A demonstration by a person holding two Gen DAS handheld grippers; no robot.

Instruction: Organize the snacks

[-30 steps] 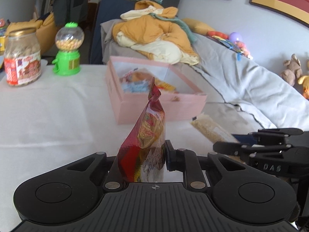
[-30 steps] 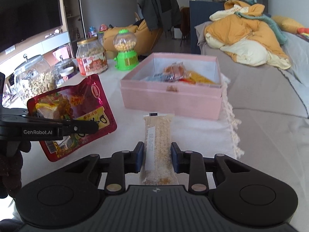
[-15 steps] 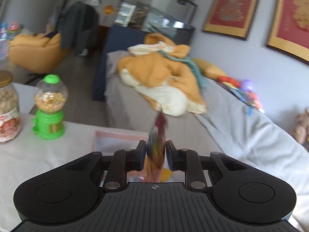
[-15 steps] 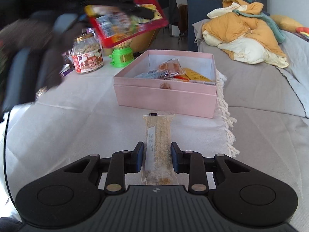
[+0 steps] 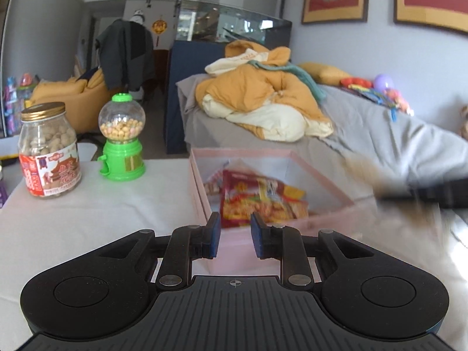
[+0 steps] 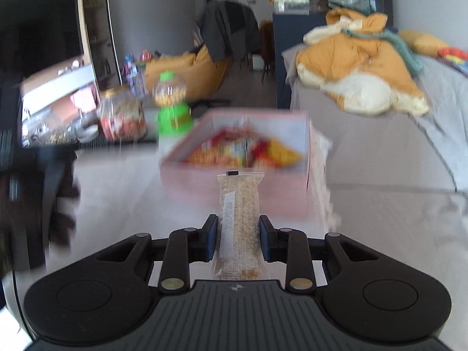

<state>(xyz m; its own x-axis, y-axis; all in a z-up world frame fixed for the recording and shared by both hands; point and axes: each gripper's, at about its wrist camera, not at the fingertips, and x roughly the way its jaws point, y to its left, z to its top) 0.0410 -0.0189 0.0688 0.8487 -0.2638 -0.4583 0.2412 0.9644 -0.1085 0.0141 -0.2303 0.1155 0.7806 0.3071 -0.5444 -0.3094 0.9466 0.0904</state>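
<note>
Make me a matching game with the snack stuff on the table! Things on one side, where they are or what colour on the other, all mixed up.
Things:
1. red snack bag
2. grain bar
3. candy dispenser
4. peanut jar

Places or colours:
A. gold lid
B. between the right gripper's fingers
C. green base
D. lying inside the pink box

Pairs: 1-D, 2-B, 3-C, 4-A

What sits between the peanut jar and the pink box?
A green candy dispenser stands between the peanut jar and the pink box, in the left wrist view.
</note>
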